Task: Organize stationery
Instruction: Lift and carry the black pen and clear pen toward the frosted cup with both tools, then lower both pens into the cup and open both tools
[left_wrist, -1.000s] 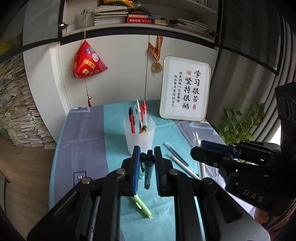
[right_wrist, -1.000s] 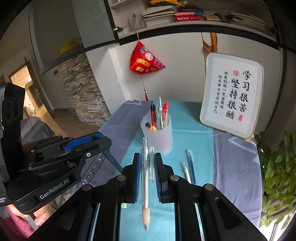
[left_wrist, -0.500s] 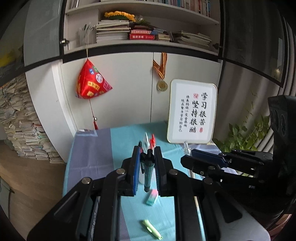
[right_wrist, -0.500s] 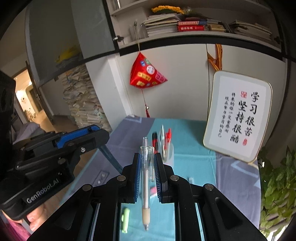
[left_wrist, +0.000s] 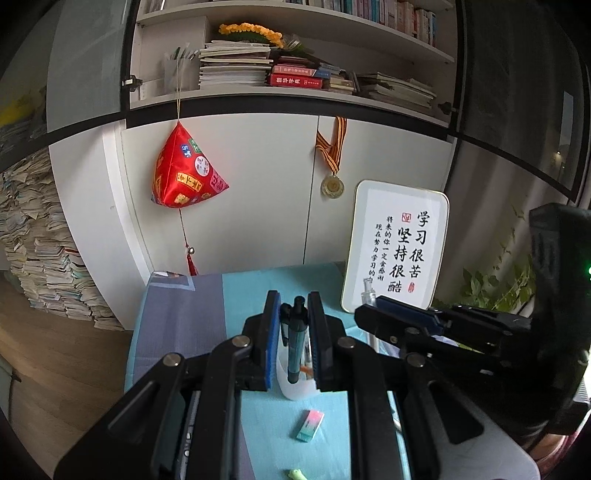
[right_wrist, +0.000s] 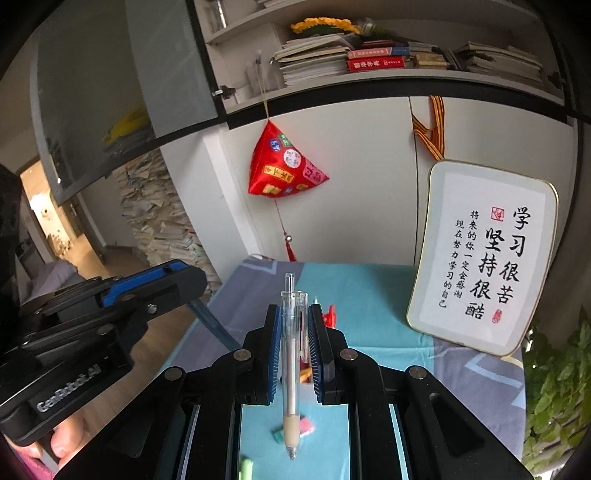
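My left gripper (left_wrist: 292, 306) is shut on a dark teal-black pen (left_wrist: 294, 343), held upright, tip down. Right behind and below it stands the translucent pen cup (left_wrist: 297, 389), mostly hidden by the fingers. My right gripper (right_wrist: 292, 317) is shut on a clear pen with a beige grip (right_wrist: 291, 369), also upright, tip down. Red pen tops (right_wrist: 329, 314) of the cup's pens peek out past its right finger. A pink-and-green eraser (left_wrist: 310, 425) lies on the teal cloth in front of the cup; it also shows in the right wrist view (right_wrist: 306, 426). The right gripper appears in the left wrist view (left_wrist: 436, 332).
A framed calligraphy sign (left_wrist: 397, 247) leans at the table's back right. A light green cap or marker (left_wrist: 297, 474) lies near the front. A red hanging ornament (left_wrist: 184, 173) and a medal (left_wrist: 332, 184) hang on the cabinet. A plant (right_wrist: 557, 398) stands to the right.
Both grippers have risen and tilted up with their pens still held. The cup has dropped in view and now sits close behind the fingers; the pens lying on the table have left view.
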